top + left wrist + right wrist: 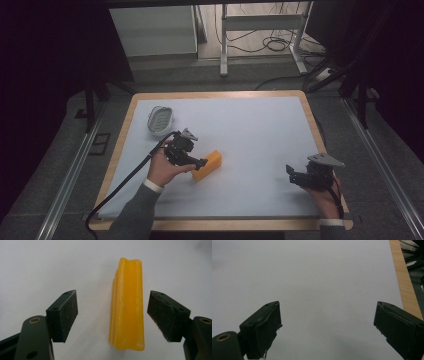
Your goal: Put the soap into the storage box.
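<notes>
A long yellow block (208, 165) lies on the white table sheet (250, 130), left of the middle. My left gripper (200, 163) is open at its near end. In the left gripper view the yellow block (128, 305) stands lengthwise between the two black jaws, closer to the right pad (163, 315) and touching neither; the left gripper (112, 316) has a wide gap. My right gripper (289, 172) hovers open at the right of the sheet, far from the block. Bare white sheet lies between the jaws of the right gripper (327, 327).
A small white oval dish (160, 120) sits at the sheet's back left. The wooden table edge (403, 277) runs close to the right gripper's right side. A black cable (125, 180) trails from the left gripper toward the front left.
</notes>
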`<control>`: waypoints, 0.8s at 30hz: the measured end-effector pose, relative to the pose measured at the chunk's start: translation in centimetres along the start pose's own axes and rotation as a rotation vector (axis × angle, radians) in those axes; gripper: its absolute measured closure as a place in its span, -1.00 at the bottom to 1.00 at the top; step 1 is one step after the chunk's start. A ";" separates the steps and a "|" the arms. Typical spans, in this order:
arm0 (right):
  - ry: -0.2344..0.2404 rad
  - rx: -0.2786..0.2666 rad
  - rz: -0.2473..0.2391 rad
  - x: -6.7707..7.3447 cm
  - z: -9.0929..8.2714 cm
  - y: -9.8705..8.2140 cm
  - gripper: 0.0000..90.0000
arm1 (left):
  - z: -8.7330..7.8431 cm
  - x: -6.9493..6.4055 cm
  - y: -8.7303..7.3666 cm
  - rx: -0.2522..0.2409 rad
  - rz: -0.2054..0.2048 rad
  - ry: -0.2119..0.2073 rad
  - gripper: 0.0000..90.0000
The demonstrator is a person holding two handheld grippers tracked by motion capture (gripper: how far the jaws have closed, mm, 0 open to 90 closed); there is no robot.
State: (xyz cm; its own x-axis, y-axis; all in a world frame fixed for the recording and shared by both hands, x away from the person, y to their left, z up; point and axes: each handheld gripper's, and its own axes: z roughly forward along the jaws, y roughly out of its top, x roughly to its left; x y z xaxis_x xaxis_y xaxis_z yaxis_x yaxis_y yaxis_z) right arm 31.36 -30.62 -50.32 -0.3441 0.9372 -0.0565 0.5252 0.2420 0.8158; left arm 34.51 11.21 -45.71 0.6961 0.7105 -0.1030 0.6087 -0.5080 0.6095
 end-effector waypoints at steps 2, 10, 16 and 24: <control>-0.001 0.005 -0.003 0.0 0.1 -0.1 -0.83 | 0.4 -0.1 0.0 0.012 -0.002 -0.002 -0.44; -0.004 0.012 -0.001 0.0 0.1 -0.1 -0.83 | 2.6 -1.2 0.7 0.060 0.016 0.003 -0.37; -0.006 0.017 0.002 -0.1 0.3 -0.2 -0.83 | 3.9 -1.2 0.6 0.091 0.017 0.008 -0.22; -0.005 0.024 -0.003 0.0 0.5 -0.3 -0.83 | 4.8 -1.2 0.5 0.104 0.008 -0.009 -0.02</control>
State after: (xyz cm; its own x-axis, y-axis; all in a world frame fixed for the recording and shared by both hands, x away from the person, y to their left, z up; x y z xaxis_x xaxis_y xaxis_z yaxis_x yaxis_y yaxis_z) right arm 31.61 -30.54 -50.83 -0.3421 0.9376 -0.0616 0.5427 0.2507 0.8016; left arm 35.82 7.77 -49.03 0.7044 0.7018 -0.1061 0.6388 -0.5617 0.5258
